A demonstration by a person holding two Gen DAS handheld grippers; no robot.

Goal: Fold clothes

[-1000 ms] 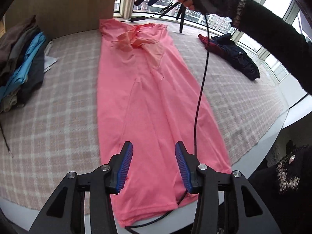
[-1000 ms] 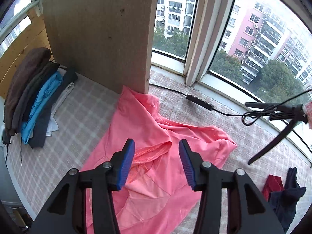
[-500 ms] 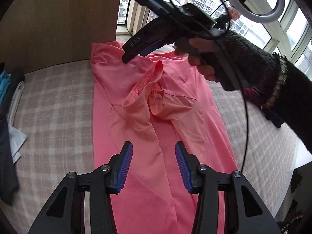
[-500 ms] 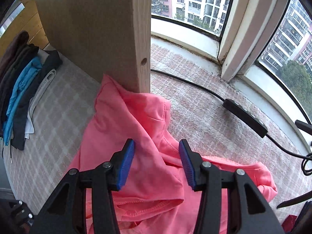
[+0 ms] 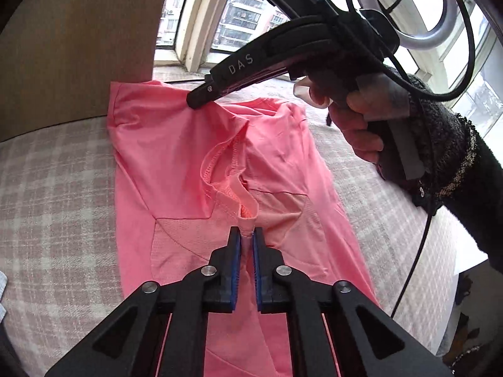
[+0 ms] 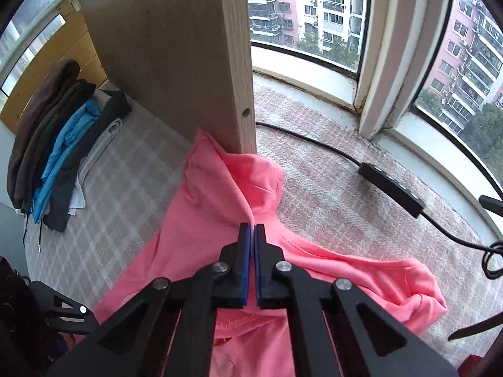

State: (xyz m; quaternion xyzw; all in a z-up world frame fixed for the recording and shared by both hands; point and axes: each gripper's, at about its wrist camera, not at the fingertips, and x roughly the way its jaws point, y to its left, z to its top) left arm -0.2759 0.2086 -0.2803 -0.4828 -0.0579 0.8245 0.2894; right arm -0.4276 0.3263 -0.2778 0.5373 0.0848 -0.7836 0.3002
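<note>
Left hand-held gripper [image 5: 247,235]: nearest the left wrist camera; its blue pads are clamped on a raised pinch of pink fabric at the neckline.
Right hand-held gripper [image 6: 252,228]: nearest the right wrist camera; its pads are pressed together on a thin ridge of the same fabric, close to the garment's far edge. In the left view it reaches in from the upper right, its tip on the cloth.
Pink garment [image 5: 176,157]: lies spread lengthwise on the worktop [image 5: 56,188], which carries a pale checked cover. The neck opening is rumpled and turned up between the two grips; the far corner touches the foot of the wooden panel.
Right hand [image 5: 361,125]: wrapped round the gripper handle, in a dark knitted sleeve [image 5: 456,163] with a beaded cuff.
Wooden panel [image 6: 188,47]: stands upright behind the garment, its edge showing a drilled hole.
Stack of clothes [image 6: 59,138]: brown, dark and blue pieces piled on the worktop, well apart from the pink garment, to the left of the panel.
Black cable [image 6: 389,188]: with an inline control box, runs along the worktop beside the window sill.
Window [image 6: 314,15]: curved glazing, apartment blocks and trees outside.
</note>
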